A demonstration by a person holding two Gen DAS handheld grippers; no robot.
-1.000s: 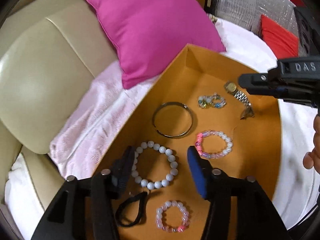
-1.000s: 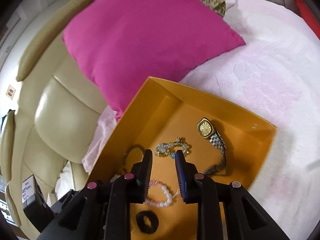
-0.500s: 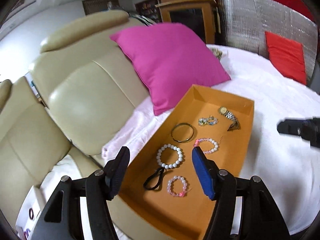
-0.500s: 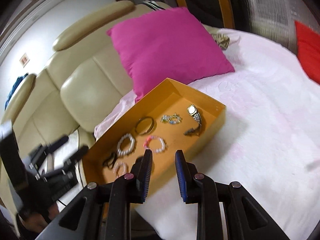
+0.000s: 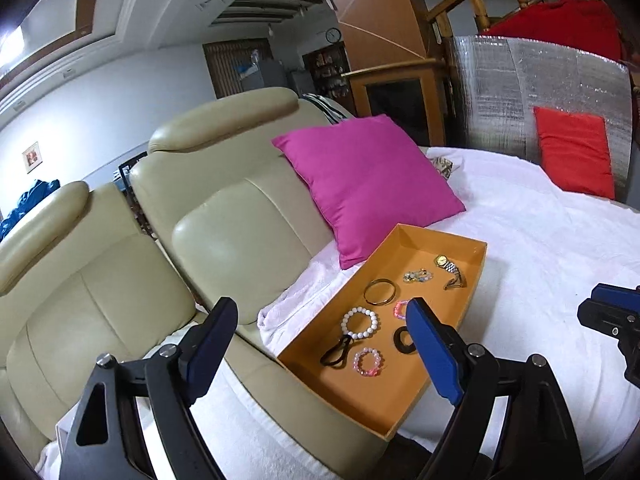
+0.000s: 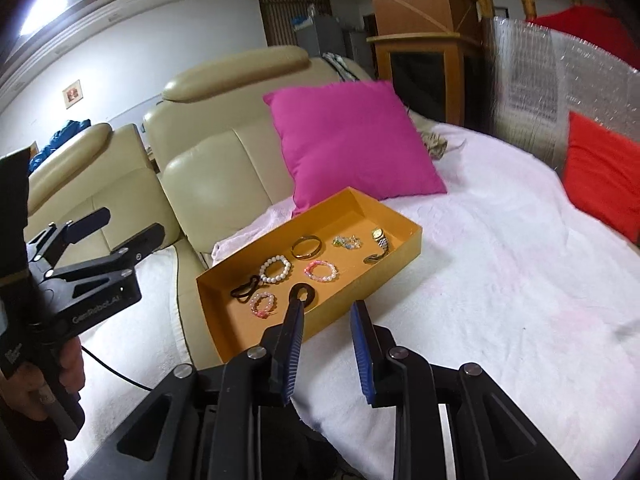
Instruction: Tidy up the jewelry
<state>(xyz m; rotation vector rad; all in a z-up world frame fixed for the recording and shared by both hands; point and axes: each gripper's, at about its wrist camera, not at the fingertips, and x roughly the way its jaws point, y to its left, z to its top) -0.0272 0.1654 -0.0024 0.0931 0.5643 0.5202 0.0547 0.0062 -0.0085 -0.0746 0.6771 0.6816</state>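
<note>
An orange tray (image 5: pixel 476 280) (image 6: pixel 360 300) lies on a white blanket. It holds a gold watch (image 5: pixel 448 268) (image 6: pixel 380 238), a gold bangle (image 5: pixel 394 292) (image 6: pixel 306 256), a white bead bracelet (image 5: pixel 360 309), a charm bracelet (image 6: pixel 347 242), pink bead bracelets and black hair ties (image 6: pixel 244 290). My left gripper (image 5: pixel 320 312) (image 6: pixel 128 224) hangs in the air short of the tray's near left corner, its jaws wide and opening, with nothing between them. My right gripper (image 6: pixel 328 306) (image 5: pixel 608 312) hovers before the tray's long side. Its jaws are narrow, opening slightly, and empty.
A magenta pillow (image 5: pixel 368 184) leans on a cream leather sofa (image 5: pixel 240 232) just behind the tray. A red cushion (image 5: pixel 576 152) rests against a silver foil panel at the back right. A hand (image 6: pixel 24 384) holds the left gripper's grip. Bare blanket (image 6: pixel 500 280) spreads right of the tray.
Both grippers have pulled back and up from over the tray, which now looks small and farther off. The left jaws have spread wider. The jewelry has not moved.
</note>
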